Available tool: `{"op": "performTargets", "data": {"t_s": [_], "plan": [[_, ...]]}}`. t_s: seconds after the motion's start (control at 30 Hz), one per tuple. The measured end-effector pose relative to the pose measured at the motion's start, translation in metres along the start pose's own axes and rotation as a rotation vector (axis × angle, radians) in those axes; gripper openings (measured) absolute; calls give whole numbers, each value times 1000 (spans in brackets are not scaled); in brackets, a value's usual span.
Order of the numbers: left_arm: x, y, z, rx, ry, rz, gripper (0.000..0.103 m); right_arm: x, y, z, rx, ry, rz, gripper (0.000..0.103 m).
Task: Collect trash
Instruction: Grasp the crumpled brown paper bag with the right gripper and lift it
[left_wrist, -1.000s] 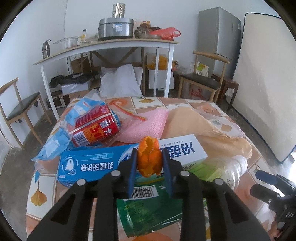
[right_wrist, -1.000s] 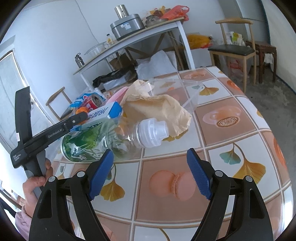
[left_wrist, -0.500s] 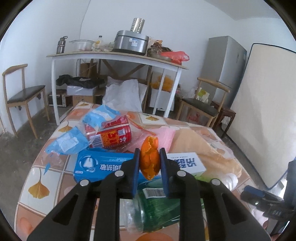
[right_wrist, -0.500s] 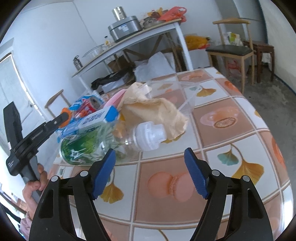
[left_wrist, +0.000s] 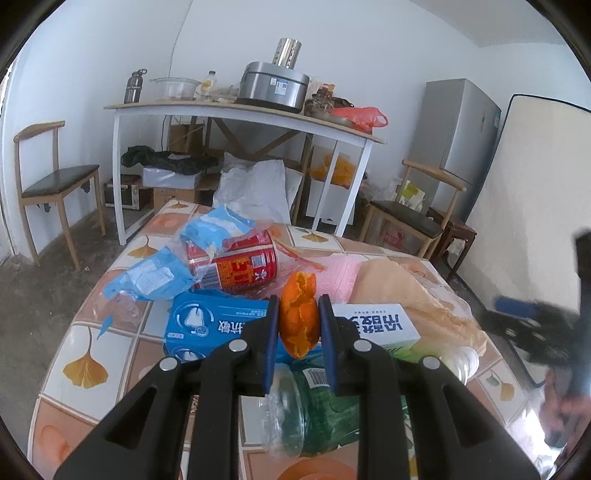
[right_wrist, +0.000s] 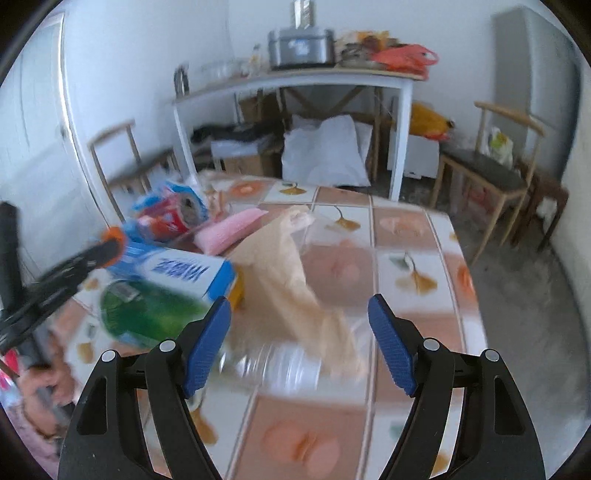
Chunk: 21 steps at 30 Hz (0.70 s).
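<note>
My left gripper (left_wrist: 298, 325) is shut on a piece of orange peel (left_wrist: 300, 317) and holds it above the trash pile on the tiled table (left_wrist: 92, 354). Below it lie a blue box (left_wrist: 207, 328), a white and blue carton (left_wrist: 376, 326), a red can (left_wrist: 236, 266), blue wrappers (left_wrist: 155, 273), a green-labelled plastic bottle (left_wrist: 325, 413), a pink cloth (left_wrist: 336, 280) and a tan paper bag (left_wrist: 399, 284). My right gripper (right_wrist: 299, 347) is open and empty above the bottle (right_wrist: 280, 369) and tan bag (right_wrist: 291, 273). The right wrist view is blurred.
A white side table (left_wrist: 236, 114) with a metal pot and bags stands behind. Wooden chairs stand at the left (left_wrist: 51, 181) and right (left_wrist: 410, 218). A fridge (left_wrist: 458, 129) and a mattress (left_wrist: 539, 206) are at the right. Boxes and a white sack (left_wrist: 255, 188) lie under the side table.
My left gripper has risen with the peel and tilted up. My right gripper has swung left and forward over the bottle and bag; its view is motion-blurred.
</note>
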<state>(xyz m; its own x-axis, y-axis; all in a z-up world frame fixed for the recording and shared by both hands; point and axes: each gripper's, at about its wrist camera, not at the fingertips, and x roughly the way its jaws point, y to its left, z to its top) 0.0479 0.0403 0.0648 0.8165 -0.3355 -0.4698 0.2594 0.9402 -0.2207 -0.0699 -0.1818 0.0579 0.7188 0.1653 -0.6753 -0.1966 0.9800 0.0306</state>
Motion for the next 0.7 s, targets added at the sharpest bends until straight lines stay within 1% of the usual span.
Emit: {"op": "performTargets", "data": {"t_s": [0.03, 0.1, 0.13, 0.17, 0.2, 0.23, 0.27, 0.3, 0.33, 0.37, 0.4, 0.43, 0.5, 0.6, 0.7], "plan": [[-1, 0, 0, 1, -3, -1, 20, 15, 1, 7, -11, 44, 20, 72], [-2, 0, 0, 2, -10, -1, 20, 39, 1, 13, -4, 103, 47, 70], [-2, 0, 0, 1, -11, 0, 20, 51, 0, 13, 14, 137, 71, 66], [-2, 1, 0, -1, -9, -1, 20, 60, -1, 12, 38, 170, 97, 60], [-2, 1, 0, -3, -5, -3, 21, 69, -3, 11, 60, 202, 122, 46], [-2, 2, -1, -5, -3, -3, 21, 74, -2, 9, 68, 222, 138, 37], [-2, 2, -1, -9, 1, -4, 21, 74, 0, 8, 58, 216, 131, 33], [-2, 3, -1, -13, 4, -5, 21, 71, 4, 5, 35, 192, 95, 22], [-2, 3, -1, -16, 5, -6, 21, 66, 8, 4, 9, 163, 64, 15], [-3, 4, -1, -18, 5, -7, 21, 61, 11, 2, -7, 138, 52, 13], [-3, 5, -1, -21, 6, -10, 21, 54, 14, 1, -24, 113, 48, 7], [-3, 5, 0, -24, 7, -14, 21, 48, 16, 0, -28, 99, 49, 5], [-3, 5, 0, -25, 6, -11, 21, 38, 17, 1, -30, 71, 49, 4], [-3, 6, 2, -23, 1, -6, 21, 13, 13, 8, -19, -10, 30, 3], [-4, 7, 3, -22, -7, 2, 21, -14, 8, 20, 21, -93, 46, 3]]}}
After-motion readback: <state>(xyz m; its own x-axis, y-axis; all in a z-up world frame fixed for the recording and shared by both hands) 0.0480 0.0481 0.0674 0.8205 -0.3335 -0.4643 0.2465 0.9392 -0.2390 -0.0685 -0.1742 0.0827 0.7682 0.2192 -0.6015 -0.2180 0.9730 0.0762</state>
